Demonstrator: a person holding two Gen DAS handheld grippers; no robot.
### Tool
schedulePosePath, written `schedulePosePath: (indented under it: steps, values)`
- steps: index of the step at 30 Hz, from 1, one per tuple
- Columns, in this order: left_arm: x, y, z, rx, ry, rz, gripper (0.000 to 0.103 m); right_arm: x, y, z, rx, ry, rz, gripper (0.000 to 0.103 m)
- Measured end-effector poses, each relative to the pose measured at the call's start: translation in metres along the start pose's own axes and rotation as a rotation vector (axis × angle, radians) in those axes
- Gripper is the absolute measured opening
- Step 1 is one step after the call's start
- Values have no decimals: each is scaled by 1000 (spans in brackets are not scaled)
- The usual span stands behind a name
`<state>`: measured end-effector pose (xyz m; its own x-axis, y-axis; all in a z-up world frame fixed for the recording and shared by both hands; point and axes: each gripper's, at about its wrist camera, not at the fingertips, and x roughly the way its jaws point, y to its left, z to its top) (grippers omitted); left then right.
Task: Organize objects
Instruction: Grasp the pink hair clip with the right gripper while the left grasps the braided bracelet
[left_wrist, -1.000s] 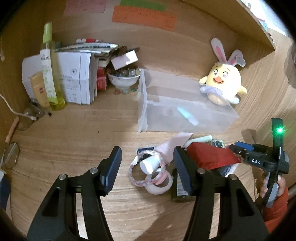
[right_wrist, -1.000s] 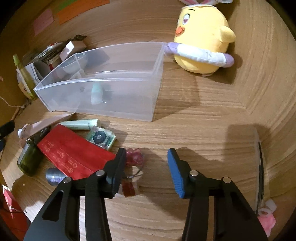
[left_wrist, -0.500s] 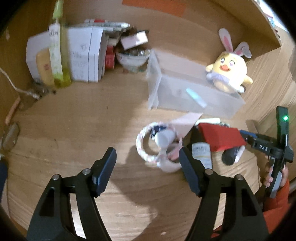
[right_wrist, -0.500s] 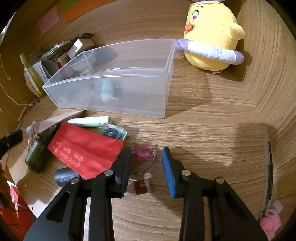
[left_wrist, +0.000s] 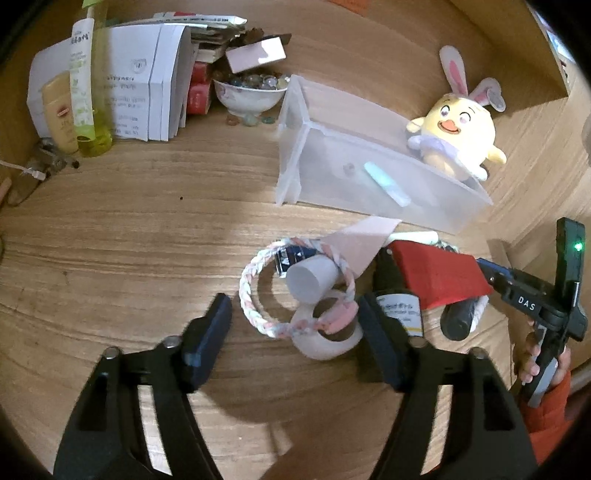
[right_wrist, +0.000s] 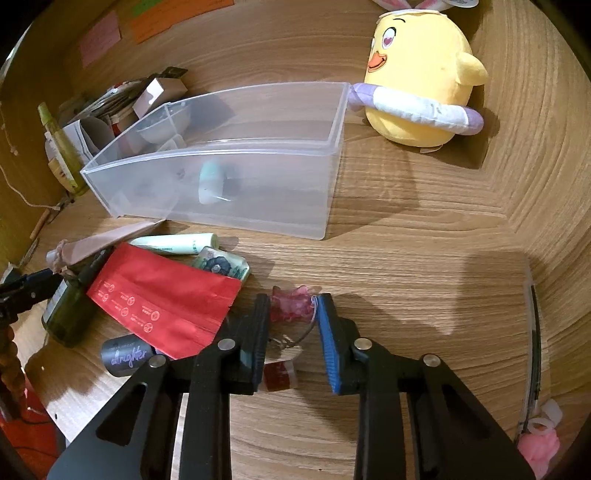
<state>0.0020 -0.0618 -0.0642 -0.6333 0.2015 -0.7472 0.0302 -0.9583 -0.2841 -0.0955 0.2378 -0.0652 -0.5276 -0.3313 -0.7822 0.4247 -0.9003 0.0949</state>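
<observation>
The right gripper (right_wrist: 291, 317) jaws have been closing around the pink charm (right_wrist: 290, 306), while the left gripper (left_wrist: 293, 328) sank toward the braided ring (left_wrist: 258, 317).

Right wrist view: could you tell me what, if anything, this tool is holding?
The right tool has been closing around the small pink translucent charm, flanking its sides; a firm hold cannot be told.

A wooden desk (right_wrist: 424, 251) carries everything. A clear bin (right_wrist: 236, 199) stands mid-desk, a yellow plush chick (right_wrist: 417, 74) just beside its far end. Nearer lie a red packet (right_wrist: 162, 295), a green tube (right_wrist: 173, 243), a dark bottle (right_wrist: 70, 314), a pink charm (right_wrist: 290, 304), a braided ring (left_wrist: 255, 295) and a tape roll (left_wrist: 325, 341). At the back stand a bowl (left_wrist: 245, 101), white boxes (left_wrist: 147, 99) and a yellow-green bottle (left_wrist: 94, 92).
</observation>
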Motion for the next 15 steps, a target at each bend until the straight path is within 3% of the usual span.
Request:
schedulePosePath:
  steps: [5, 15]
  values:
    - [-6, -8, 0, 45, -28, 35, 39, 0, -4, 2, 12, -2, -5, 24]
    - [-31, -5, 1, 34, -81, 58, 27, -7, -16, 5, 44, -34, -25, 24]
